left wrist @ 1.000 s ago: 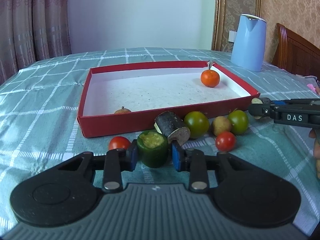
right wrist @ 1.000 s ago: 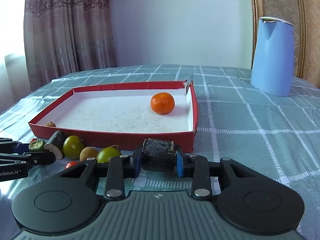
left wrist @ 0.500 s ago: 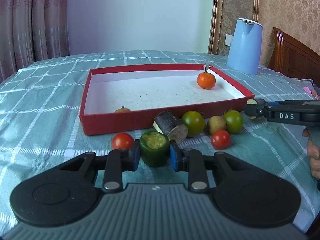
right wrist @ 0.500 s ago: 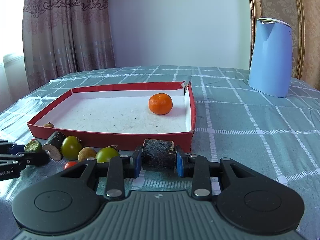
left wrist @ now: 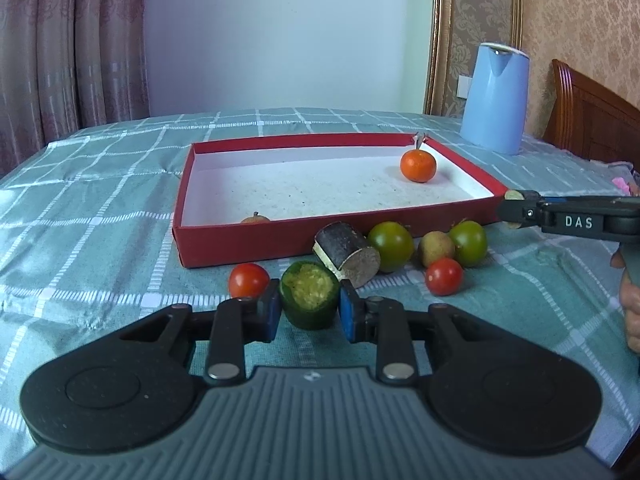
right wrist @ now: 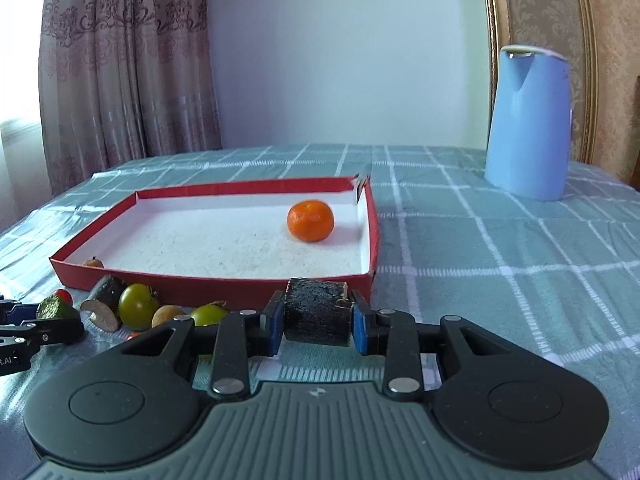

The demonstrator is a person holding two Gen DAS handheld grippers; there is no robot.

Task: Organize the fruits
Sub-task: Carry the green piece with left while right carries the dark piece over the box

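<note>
A table under a teal checked cloth [left wrist: 100,216] holds a shallow red tray [left wrist: 280,240] with a white floor; inside it sit an orange mandarin [left wrist: 418,165] near the far right corner and a small brown fruit [left wrist: 255,219] against the near wall. In front of the tray, from left to right, lie a red cherry tomato [left wrist: 249,280], then a cut green fruit piece [left wrist: 309,294] clamped between the blue pads of the left gripper [left wrist: 309,312], then a dark log-shaped piece [left wrist: 347,254], two green tomatoes, a small tan fruit and a second red tomato. At the far right the right gripper [right wrist: 318,324] is clamped on another dark cylindrical chunk [right wrist: 316,310], just outside the tray's near right corner. A blue kettle [right wrist: 528,124] stands well behind. Both pieces appear gripped and ready for transfer; the next move probably calls for lifting each clear of the tray wall, carrying it over the white floor and releasing it there.
</note>
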